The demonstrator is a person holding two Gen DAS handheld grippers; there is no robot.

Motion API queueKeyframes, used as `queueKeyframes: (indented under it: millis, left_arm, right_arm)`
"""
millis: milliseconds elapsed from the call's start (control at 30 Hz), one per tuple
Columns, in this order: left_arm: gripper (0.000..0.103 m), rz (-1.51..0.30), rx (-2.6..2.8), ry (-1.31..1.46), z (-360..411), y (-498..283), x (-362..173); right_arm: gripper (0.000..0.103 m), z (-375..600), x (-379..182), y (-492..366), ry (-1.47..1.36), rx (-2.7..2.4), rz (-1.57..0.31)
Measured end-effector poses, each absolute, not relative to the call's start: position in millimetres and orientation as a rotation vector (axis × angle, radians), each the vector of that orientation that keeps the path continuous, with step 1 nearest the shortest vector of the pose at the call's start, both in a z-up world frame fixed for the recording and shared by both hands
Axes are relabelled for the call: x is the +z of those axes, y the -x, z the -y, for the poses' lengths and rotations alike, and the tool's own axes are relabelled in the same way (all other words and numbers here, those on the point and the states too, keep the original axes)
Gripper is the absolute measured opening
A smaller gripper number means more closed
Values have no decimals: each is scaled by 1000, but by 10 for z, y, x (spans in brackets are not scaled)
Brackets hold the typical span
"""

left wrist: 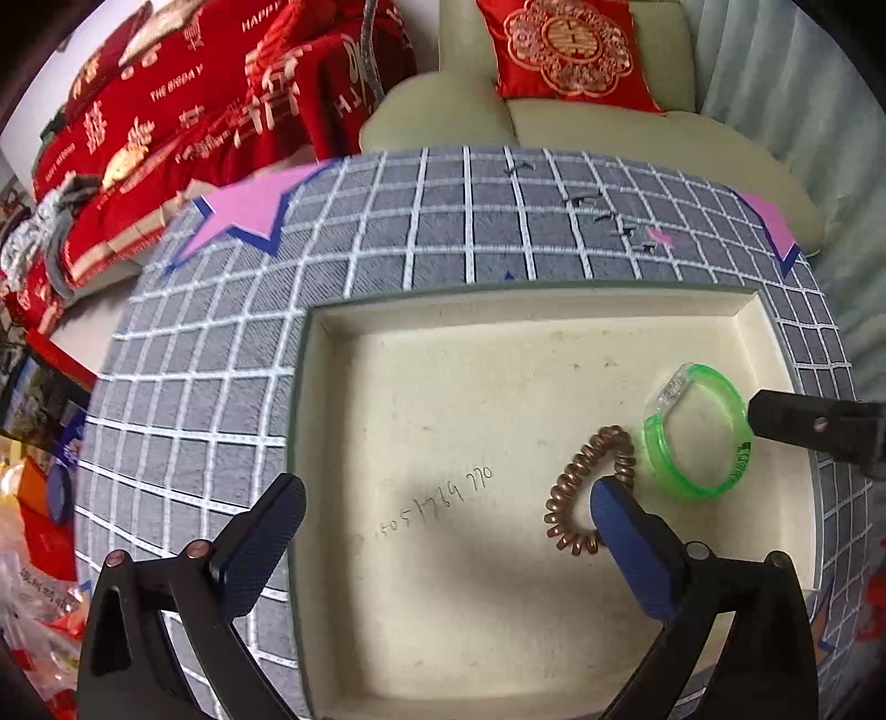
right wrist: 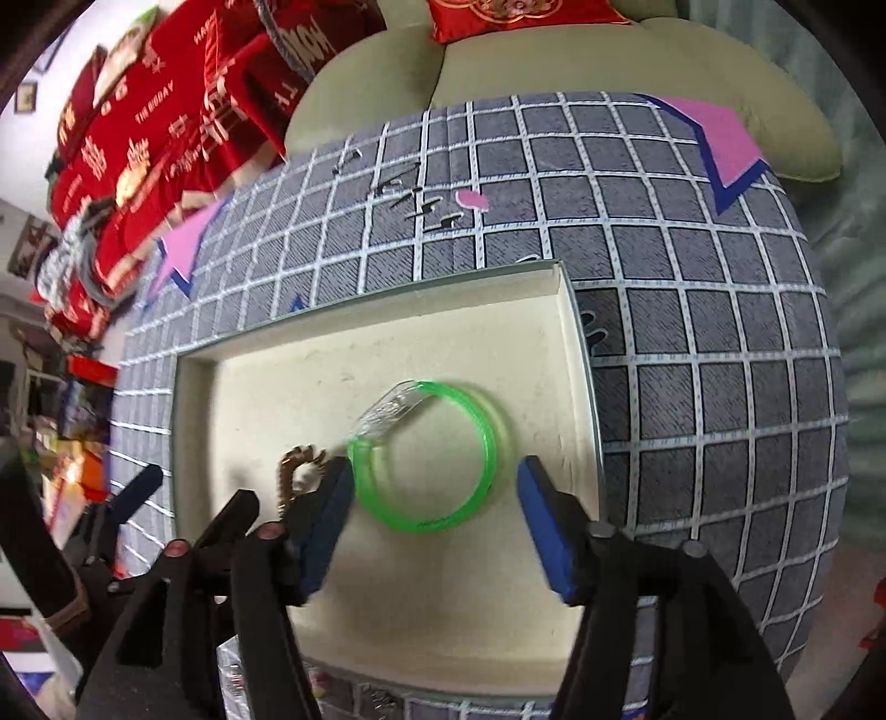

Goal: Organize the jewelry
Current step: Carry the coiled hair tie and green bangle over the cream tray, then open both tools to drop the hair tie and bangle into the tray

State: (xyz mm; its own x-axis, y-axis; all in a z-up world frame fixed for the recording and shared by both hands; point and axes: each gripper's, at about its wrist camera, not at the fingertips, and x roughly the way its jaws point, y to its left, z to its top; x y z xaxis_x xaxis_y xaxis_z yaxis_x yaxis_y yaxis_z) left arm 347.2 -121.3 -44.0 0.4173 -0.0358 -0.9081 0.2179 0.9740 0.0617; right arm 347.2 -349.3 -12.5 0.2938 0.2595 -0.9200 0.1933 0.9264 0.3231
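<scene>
A green translucent bracelet point(left wrist: 696, 429) with a clear clasp lies in a shallow cream tray point(left wrist: 354, 443) at its right side. A copper coil hair tie point(left wrist: 590, 487) lies just left of it. My left gripper point(left wrist: 448, 498) is open over the tray, its right finger point(left wrist: 620, 526) against the coil tie. My right gripper point(right wrist: 437, 487) is open with its fingers on either side of the bracelet point(right wrist: 426, 454). The coil tie point(right wrist: 299, 471) sits by its left finger point(right wrist: 326, 509). The tray point(right wrist: 581, 343) lies on the cloth.
The tray sits on a round table with a grey grid cloth point(left wrist: 221, 360) bearing pink star shapes point(left wrist: 243, 216). A cream sofa point(left wrist: 609, 127) with a red cushion point(left wrist: 565, 50) stands behind. Red fabric point(left wrist: 183, 111) is piled at the left.
</scene>
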Motion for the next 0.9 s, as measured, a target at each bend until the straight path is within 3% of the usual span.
queueKeyframes:
  millis: [233, 267, 333, 567, 900]
  left_arm:
    - [103, -1122, -217, -125, 991, -3183, -144]
    - [103, -1121, -209, -126, 940, -3133, -118]
    - [103, -1124, -190, -123, 782, -3020, -83]
    - [103, -1187, -103, -111, 133, -2571, -171]
    - [103, -1324, -32, -17, -345, -1983, -544]
  right_arm:
    - [83, 3585, 176, -3151, -501, 81, -1208]
    - [93, 3594, 200, -3099, -507, 84, -1200]
    - [102, 3612, 256, -2947, -511, 91, -1177]
    - [103, 3544, 270, -2514, -514, 72, -1185]
    - [103, 3360, -22, -1909, -454, 4, -1353]
